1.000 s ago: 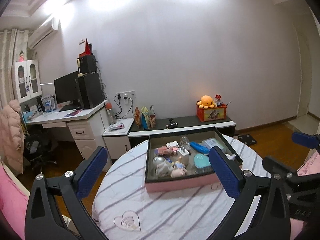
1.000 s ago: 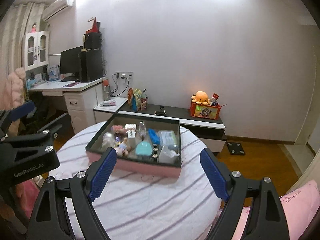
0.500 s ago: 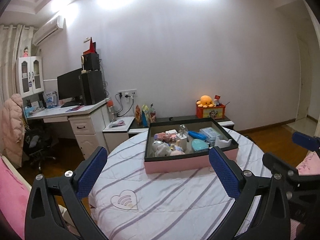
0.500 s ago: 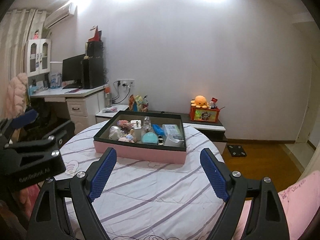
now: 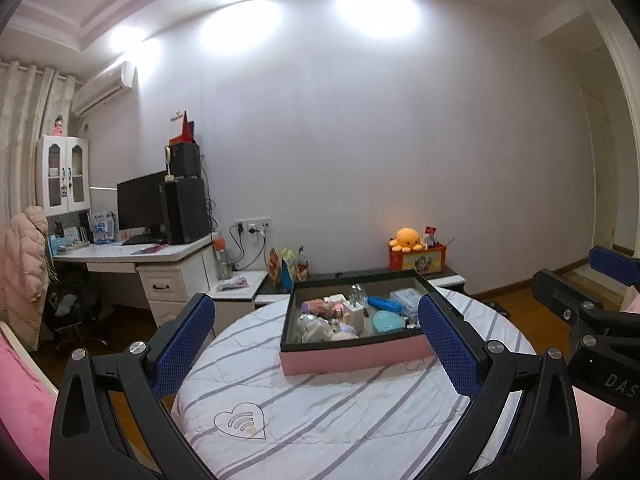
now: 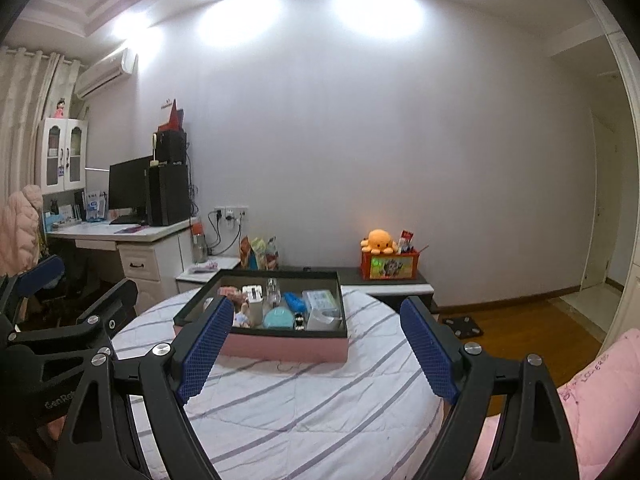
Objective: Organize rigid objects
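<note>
left gripper [image 5: 316, 344]: jaws spreading wide, holding nothing | right gripper [image 6: 316, 344]: jaws spreading wide, holding nothing | pink box [image 5: 356, 354] of small things: sitting on the round table [image 5: 320, 420], ahead of both grippers

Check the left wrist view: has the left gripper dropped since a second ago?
Yes. The left gripper has sunk: the pink box now covers the dark cabinet behind it, its inside seen more shallowly.

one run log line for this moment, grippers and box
left gripper: jaws open, empty | right gripper: jaws open, empty | box: on table, full of small items, untouched
</note>
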`<state>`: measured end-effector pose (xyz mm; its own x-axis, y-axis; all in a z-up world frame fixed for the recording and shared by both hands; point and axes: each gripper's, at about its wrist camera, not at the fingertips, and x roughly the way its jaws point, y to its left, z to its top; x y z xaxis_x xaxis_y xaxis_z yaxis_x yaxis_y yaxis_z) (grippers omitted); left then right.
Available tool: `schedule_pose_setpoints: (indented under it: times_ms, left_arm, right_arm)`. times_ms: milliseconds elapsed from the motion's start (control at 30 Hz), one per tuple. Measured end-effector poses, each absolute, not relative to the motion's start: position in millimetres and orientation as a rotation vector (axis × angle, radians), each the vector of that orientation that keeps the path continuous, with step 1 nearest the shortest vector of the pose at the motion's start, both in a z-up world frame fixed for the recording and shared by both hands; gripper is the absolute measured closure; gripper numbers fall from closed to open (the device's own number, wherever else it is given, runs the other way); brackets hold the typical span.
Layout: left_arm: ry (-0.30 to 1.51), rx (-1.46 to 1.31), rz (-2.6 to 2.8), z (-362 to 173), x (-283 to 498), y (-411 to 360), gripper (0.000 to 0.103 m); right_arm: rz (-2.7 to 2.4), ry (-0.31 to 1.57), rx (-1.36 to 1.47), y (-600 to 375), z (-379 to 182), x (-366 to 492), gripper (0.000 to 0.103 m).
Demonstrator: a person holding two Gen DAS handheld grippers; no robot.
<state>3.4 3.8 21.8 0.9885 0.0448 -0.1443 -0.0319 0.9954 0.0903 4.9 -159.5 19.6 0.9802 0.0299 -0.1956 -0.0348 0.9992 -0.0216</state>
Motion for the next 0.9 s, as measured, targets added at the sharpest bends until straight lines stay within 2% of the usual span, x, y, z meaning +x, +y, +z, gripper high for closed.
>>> schedule_pose_setpoints:
  times_ms: [167, 267, 533, 900]
  left_arm:
    - [0.142, 0.077, 0.067, 22.8, 1.7, 7.6, 0.0]
    - [0.121, 0.064, 0.068, 22.7, -0.8, 10.8, 0.0]
    - [0.073, 0.071, 0.065, 22.3, -6.5, 8.6, 0.0]
    - [0.058, 0.057, 0.09, 22.3, -6.6, 13.9, 0.0]
  right_arm:
    - [0.005, 0.146, -0.043, -158.9, 21.0, -0.1, 0.014]
    - [0.014, 0.129, -0.024, -162.3, 21.3, -3.5, 0.0]
    - [-0.004, 0.054, -0.041, -157.6, 25.6, -16.6, 0.0]
    - [0.004, 0.044, -0.015, -158.8, 23.3, -18.0, 0.0]
